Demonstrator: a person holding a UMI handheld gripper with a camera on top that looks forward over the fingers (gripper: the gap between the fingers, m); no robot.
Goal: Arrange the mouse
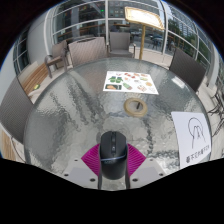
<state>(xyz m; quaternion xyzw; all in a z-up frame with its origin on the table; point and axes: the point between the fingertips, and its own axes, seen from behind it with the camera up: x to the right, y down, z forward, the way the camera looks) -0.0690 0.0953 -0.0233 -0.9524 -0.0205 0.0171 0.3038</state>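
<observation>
Nearest, the tongs (112, 163) clasp a dark mouse (112, 155), pink pads pressing both its flanks; whether it rests on the worktop (75, 115) or is lifted I cannot tell. Judging from this, the carrying step is in hand; next comes choosing a spot and setting it down squarely. To the right lies a white sheet (190, 135) with a logo, cut off. Ahead sits a small round object (134, 103), then a printed card (130, 82), its figures unreadable. Chairs (85, 48) stand beyond.
</observation>
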